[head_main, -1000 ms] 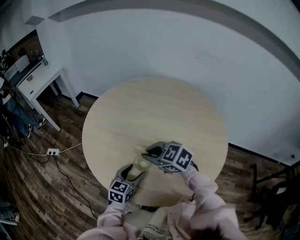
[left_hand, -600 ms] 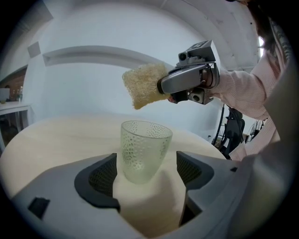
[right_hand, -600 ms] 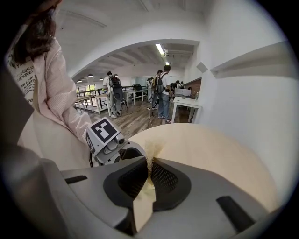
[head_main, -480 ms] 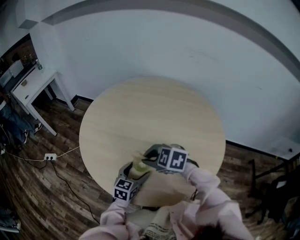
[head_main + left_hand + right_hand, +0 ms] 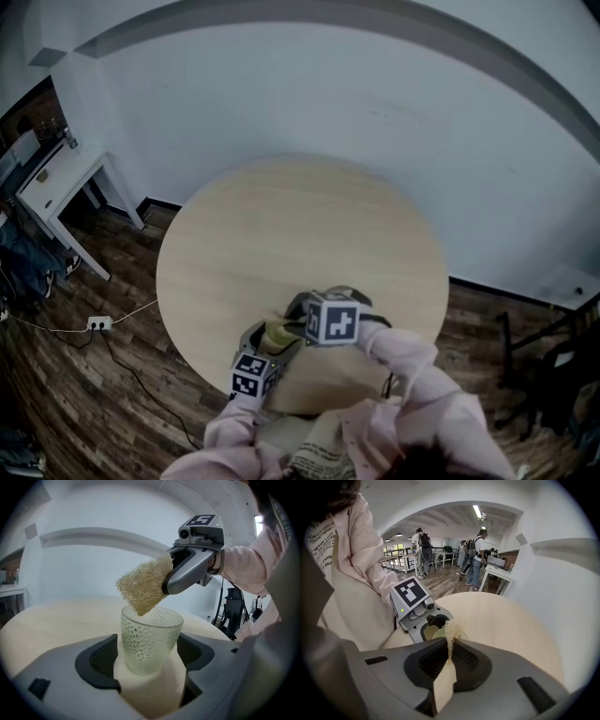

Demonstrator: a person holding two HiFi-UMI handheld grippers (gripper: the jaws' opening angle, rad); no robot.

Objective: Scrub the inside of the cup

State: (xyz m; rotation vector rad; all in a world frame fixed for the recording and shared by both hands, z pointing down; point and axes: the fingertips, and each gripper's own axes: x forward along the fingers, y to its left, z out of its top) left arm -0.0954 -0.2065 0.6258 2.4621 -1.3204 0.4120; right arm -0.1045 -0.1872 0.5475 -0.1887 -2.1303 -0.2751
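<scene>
A translucent dotted glass cup (image 5: 150, 639) stands upright on the round table, near its front edge (image 5: 277, 335). My left gripper (image 5: 150, 656) is open around it, with a narrow gap between each pad and the glass. My right gripper (image 5: 169, 576) comes in from above right, shut on a tan loofah sponge (image 5: 143, 587). The sponge's lower tip sits at the cup's mouth. In the right gripper view the sponge (image 5: 451, 637) shows edge-on between the shut jaws, and the cup (image 5: 434, 633) and left gripper (image 5: 417, 609) lie just beyond it.
The pale wooden table (image 5: 300, 225) stretches away behind the cup. A white side table (image 5: 56, 178) stands far left and a power strip (image 5: 98, 323) lies on the wood floor. Black stands (image 5: 544, 375) are at the right. People (image 5: 476, 555) stand far off.
My right gripper has shifted a little left over the cup, covering more of it in the head view. The left gripper stays by the cup.
</scene>
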